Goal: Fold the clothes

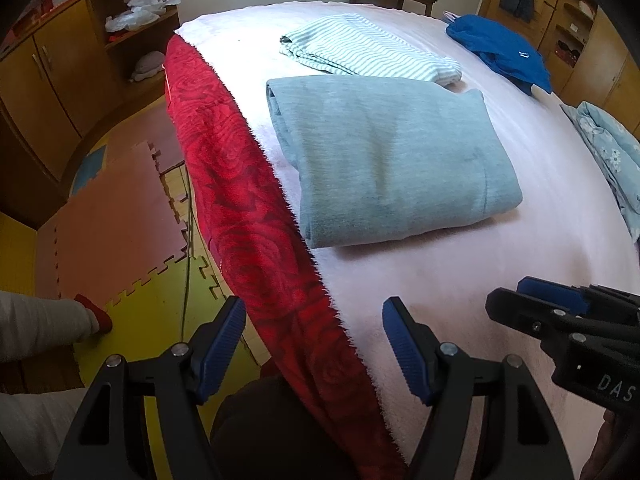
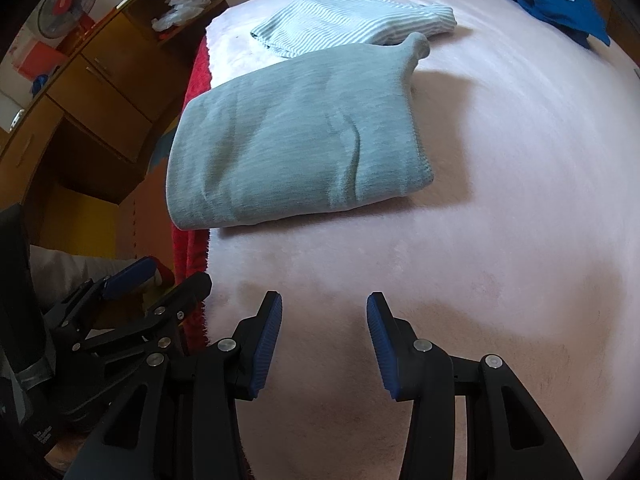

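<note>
Hovering low over the near edge of the bed (image 2: 500,240), the left gripper (image 1: 314,344) and the right gripper (image 2: 324,336) both stand with jaws spread wide and nothing between them; the left one straddles the line where the red blanket (image 1: 256,216) drops off the side of the pink cover, and the right one hangs over bare cover just beside it. Beyond them, well clear of both, the grey-blue garment (image 1: 384,156) lies on the cover close to the bed's left edge, already doubled into a thick, roughly rectangular pad with several layers showing at its near end; whether it is finished or due another fold cannot be told from this. Its long axis runs away from the person, slanting a little toward the left edge, with a small corner poking up at the far right. It looks like soft, limp knit, light but bulky, likely to sag and slide open if lifted by one point, so two corners of a short end, pinched through all layers, would be the safer hold. Just behind it, nearly touching, the striped garment (image 1: 368,48) lies flatter and looser, its length set crosswise. Farther still, near the right side, sits a crumpled blue garment (image 1: 500,52), plainly not folded
</note>
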A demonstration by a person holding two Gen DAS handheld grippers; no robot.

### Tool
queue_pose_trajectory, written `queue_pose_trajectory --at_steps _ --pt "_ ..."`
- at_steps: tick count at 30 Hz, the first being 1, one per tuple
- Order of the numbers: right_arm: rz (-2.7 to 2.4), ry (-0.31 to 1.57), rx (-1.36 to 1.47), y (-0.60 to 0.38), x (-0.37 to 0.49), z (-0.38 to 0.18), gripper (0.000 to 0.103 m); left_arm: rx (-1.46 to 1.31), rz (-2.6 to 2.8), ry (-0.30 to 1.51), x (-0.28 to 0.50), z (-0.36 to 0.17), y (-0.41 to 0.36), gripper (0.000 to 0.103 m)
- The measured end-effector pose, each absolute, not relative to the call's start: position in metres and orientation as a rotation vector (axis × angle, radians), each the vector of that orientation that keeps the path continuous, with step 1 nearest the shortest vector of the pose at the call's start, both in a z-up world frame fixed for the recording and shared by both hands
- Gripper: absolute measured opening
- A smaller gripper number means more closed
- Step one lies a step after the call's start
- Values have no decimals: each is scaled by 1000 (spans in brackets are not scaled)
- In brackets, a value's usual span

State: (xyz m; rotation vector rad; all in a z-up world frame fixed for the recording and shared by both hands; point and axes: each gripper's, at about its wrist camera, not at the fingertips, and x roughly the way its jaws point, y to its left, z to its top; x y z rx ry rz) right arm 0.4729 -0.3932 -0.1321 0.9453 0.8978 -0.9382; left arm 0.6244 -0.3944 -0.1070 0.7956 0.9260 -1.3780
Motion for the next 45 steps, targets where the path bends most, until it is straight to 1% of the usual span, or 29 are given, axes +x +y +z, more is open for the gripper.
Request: queue_pose_trajectory --at_steps 14,16,19,21,25,34,45 --pt "-955 858 928 -393 486 -126 45 791 -1388 906 627 -103 -399 68" --pt "-958 852 922 -392 487 -125 45 799 -1388 879 626 -101 -400 68" --pt "-963 845 911 -396 464 -123 45 813 -1362 813 626 -97 -401 68" --pt "-970 822 893 -396 465 -118 45 819 -1350 744 624 -92 -400 68" --pt "-976 765 866 -397 453 -106 45 803 -1343 661 623 -80 -404 68" --pt "-967 735 853 -392 449 -111 45 712 -1319 618 635 -65 -412 68" --pt "-964 691 851 -397 444 -112 45 717 -1284 627 635 -68 -408 68"
